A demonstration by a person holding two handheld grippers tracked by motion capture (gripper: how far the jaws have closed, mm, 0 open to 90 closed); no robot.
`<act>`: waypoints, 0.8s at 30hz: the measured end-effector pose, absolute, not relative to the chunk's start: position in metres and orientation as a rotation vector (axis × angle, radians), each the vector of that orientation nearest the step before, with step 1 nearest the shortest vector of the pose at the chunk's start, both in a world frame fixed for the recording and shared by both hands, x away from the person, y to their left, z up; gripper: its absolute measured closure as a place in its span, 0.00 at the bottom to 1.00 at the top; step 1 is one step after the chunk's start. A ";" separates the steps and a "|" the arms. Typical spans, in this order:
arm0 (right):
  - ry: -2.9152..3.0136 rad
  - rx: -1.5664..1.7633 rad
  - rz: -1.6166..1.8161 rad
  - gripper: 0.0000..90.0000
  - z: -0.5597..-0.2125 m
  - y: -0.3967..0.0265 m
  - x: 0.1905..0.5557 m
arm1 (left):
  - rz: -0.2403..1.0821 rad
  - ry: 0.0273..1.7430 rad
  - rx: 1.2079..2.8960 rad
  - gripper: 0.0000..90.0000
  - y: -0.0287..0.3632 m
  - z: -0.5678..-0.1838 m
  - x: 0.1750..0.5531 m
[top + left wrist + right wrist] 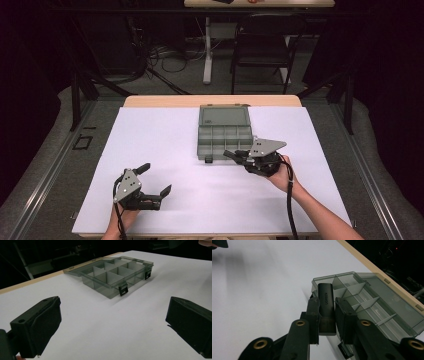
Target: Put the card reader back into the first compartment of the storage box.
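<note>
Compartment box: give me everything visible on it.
The compartment box is smoky translucent plastic, lid open and laid flat toward the table's far edge. White dividers split the tray into cells, all apparently empty. Two black latches hang on its near wall. It sits on the white table cover; the right gripper holds a black UGREEN adapter over its corner.

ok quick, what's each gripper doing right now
Left gripper: open, holding nothing, over the white table sheet.
Right gripper: shut on a small black rectangular plastic adapter at the clear grey compartment box.

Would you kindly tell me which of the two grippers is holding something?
The right gripper, beside the organizer box: its jaws clamp a black UGREEN adapter. The left gripper has its jaws spread wide with nothing between them.
</note>
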State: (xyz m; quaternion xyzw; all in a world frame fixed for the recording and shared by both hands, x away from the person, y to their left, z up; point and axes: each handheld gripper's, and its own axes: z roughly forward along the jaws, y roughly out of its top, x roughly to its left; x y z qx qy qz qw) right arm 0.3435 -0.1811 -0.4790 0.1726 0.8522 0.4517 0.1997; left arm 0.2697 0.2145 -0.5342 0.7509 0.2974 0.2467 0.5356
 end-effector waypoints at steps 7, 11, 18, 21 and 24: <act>2.383 0.490 1.262 0.82 -0.477 -0.178 0.351 | 0.582 0.709 1.784 0.00 0.214 -0.534 0.270; 2.385 0.493 1.255 0.82 -0.475 -0.176 0.355 | 0.584 0.706 1.786 0.00 0.213 -0.534 0.270; 2.382 0.498 1.251 0.82 -0.471 -0.173 0.362 | 0.585 0.710 1.788 0.00 0.214 -0.534 0.270; 2.382 0.498 1.248 0.82 -0.469 -0.172 0.364 | 0.586 0.709 1.789 0.00 0.214 -0.534 0.270; 2.384 0.501 1.246 0.82 -0.469 -0.169 0.367 | 0.586 0.710 1.787 0.00 0.214 -0.534 0.270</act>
